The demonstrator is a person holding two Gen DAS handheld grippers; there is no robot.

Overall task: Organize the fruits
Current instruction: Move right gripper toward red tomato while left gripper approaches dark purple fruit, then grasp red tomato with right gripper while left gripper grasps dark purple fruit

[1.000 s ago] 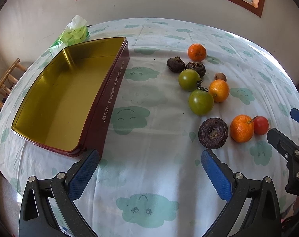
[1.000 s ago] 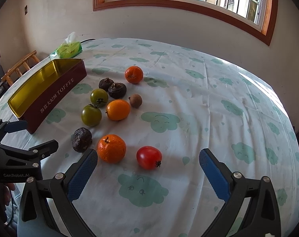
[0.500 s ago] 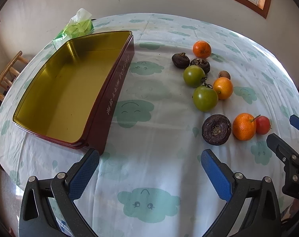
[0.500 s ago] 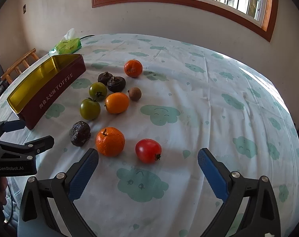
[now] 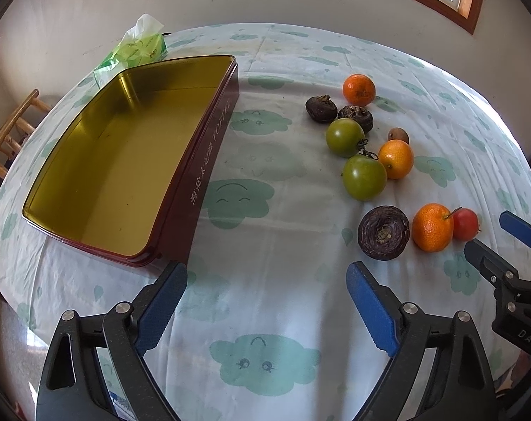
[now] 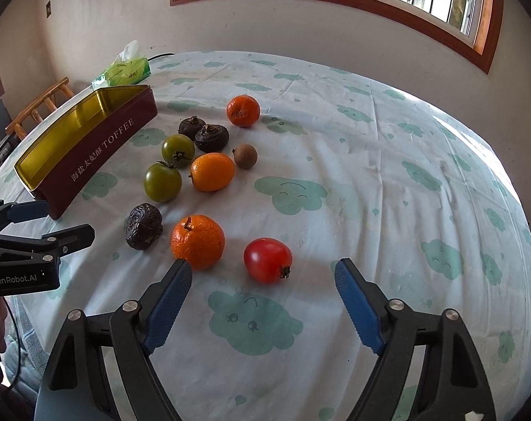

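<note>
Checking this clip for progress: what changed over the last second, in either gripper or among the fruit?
The right gripper has closed in on the red tomato, which now sits just ahead of its open fingers. The left gripper shifted only slightly and remains open above the cloth beside the tin. Nothing was grasped or released. All the fruit lie where they were, and the tin still holds nothing.

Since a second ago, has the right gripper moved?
Yes. The right gripper has advanced toward the red tomato: the tomato now sits nearer its open fingers, and the toffee tin looks closer.
</note>
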